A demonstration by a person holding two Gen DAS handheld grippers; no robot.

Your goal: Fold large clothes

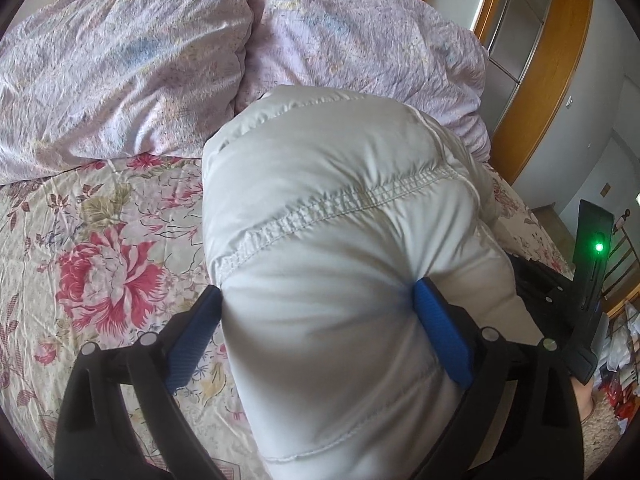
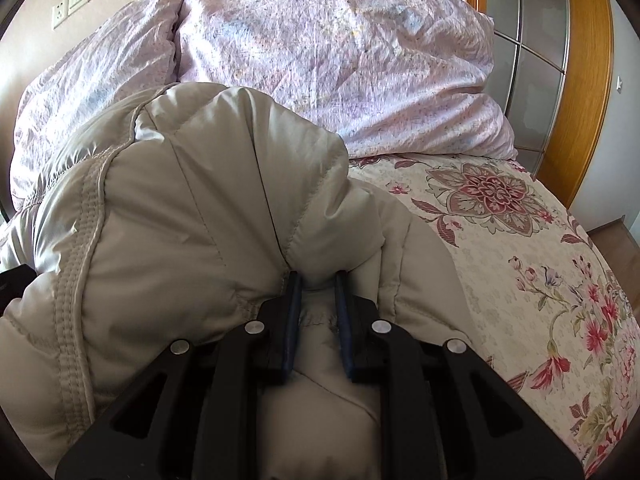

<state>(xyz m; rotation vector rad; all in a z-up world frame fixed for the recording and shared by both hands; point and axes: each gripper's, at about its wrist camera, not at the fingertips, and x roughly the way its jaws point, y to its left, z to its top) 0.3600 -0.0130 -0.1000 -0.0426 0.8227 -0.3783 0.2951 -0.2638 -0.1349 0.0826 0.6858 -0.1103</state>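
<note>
A puffy pale grey down jacket lies bunched on the bed, and in the right wrist view the jacket looks beige. My left gripper stands wide open around a thick bulge of the jacket. The padding swells against both blue pads, and a stitched seam runs across it just ahead. My right gripper is shut on a narrow fold of the same jacket, pinched between its blue pads. Beneath the jacket, the bed is hidden.
A floral bedspread covers the bed. Lilac pillows are piled at its head. A wooden-framed wardrobe stands on the right. The black body of the other handheld unit, with a green light, is at the left view's right edge.
</note>
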